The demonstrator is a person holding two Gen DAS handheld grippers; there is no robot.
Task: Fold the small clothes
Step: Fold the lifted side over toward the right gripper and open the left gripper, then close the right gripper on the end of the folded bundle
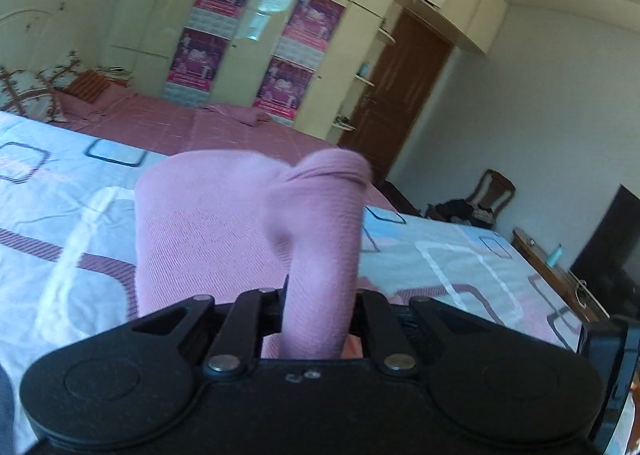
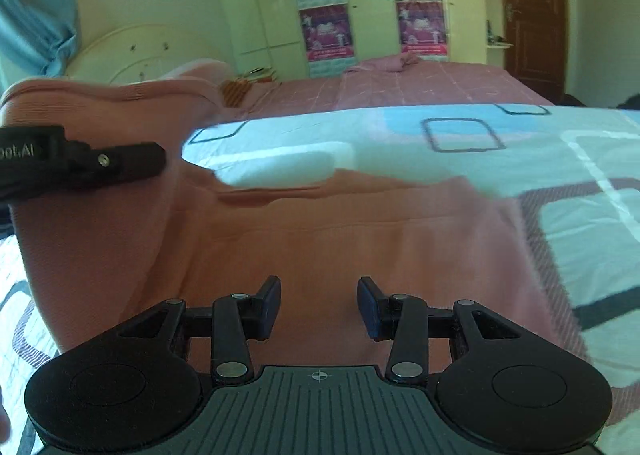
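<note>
A pink knit garment [image 1: 208,223] rises in front of the left wrist camera. My left gripper [image 1: 320,295] is shut on a bunched fold of it, lifted off the bed. From the right wrist view the same garment [image 2: 320,239] lies spread on the patterned sheet, with its left part raised where my left gripper [image 2: 156,159] holds it. My right gripper [image 2: 319,303] hovers over the garment's near part, open, with nothing between its pads [image 2: 370,307].
The bed carries a white and blue patterned sheet [image 2: 480,151] with a pink bedspread [image 2: 420,83] behind it. Pillows [image 1: 24,95] lie at the far left. A wardrobe with posters [image 1: 224,15], a brown door [image 1: 396,87] and a chair [image 1: 492,191] stand beyond.
</note>
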